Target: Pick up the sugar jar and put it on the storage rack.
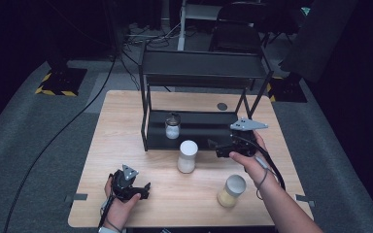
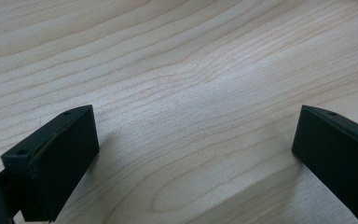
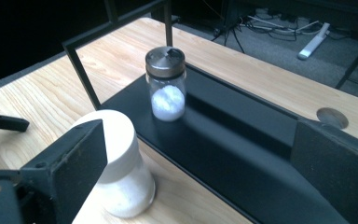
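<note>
A small glass jar with a metal lid (image 1: pixel 172 126) (image 3: pixel 166 84), part full of white powder, stands on the bottom shelf of a black rack (image 1: pixel 194 130) (image 3: pixel 233 140). A taller jar with a white lid (image 1: pixel 187 156) (image 3: pixel 121 172) stands on the table just in front of the rack. A jar of yellowish powder with a grey lid (image 1: pixel 231 191) stands near the front right. My right gripper (image 1: pixel 214 147) (image 3: pixel 200 172) is open at the rack's front right, empty, pointing left toward the jars. My left gripper (image 1: pixel 145 190) (image 2: pixel 196 154) is open low over bare wood at the front left.
The rack has a top shelf (image 1: pixel 201 63) over the bottom one and thin black posts (image 3: pixel 81 72) at its corners. A round cable hole (image 1: pixel 222 106) (image 3: pixel 332 117) lies in the wooden table (image 1: pixel 126 126) behind the rack. Chairs and cables stand on the dark floor beyond.
</note>
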Demonstrator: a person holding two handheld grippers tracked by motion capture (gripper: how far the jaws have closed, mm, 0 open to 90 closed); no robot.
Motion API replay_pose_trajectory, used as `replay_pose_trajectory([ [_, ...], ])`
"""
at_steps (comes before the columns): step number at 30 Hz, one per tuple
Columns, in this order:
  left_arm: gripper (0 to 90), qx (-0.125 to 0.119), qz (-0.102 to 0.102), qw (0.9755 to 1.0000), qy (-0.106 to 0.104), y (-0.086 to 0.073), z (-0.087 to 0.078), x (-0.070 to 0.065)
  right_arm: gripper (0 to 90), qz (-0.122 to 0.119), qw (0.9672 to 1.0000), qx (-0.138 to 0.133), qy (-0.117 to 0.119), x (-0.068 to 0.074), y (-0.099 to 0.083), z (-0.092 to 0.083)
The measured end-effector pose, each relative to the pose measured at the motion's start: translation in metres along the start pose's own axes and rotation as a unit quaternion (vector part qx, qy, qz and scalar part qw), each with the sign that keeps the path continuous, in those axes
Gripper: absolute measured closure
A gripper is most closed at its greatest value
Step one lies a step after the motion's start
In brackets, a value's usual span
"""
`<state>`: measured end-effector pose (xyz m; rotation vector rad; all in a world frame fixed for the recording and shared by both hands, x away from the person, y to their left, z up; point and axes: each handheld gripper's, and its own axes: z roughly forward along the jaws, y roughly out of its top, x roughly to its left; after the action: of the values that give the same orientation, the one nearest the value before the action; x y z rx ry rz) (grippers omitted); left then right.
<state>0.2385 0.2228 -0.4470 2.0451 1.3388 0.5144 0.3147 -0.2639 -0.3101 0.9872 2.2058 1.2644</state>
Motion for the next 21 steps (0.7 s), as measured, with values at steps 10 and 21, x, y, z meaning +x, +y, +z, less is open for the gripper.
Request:
replay_pose_trajectory([
  [10, 0.5, 0.0, 0.0, 1.0, 0.0, 0.0, 0.0, 0.0, 3.4, -0.009, 0.9997, -0.01, 0.019, 0.011, 0.001, 0.013],
  [21, 0.5, 0.0, 0.001, 1.0, -0.001, 0.0, 0.0, 0.001, 3.3, -0.013, 0.9994, 0.001, 0.032, 0.017, 0.002, 0.032],
])
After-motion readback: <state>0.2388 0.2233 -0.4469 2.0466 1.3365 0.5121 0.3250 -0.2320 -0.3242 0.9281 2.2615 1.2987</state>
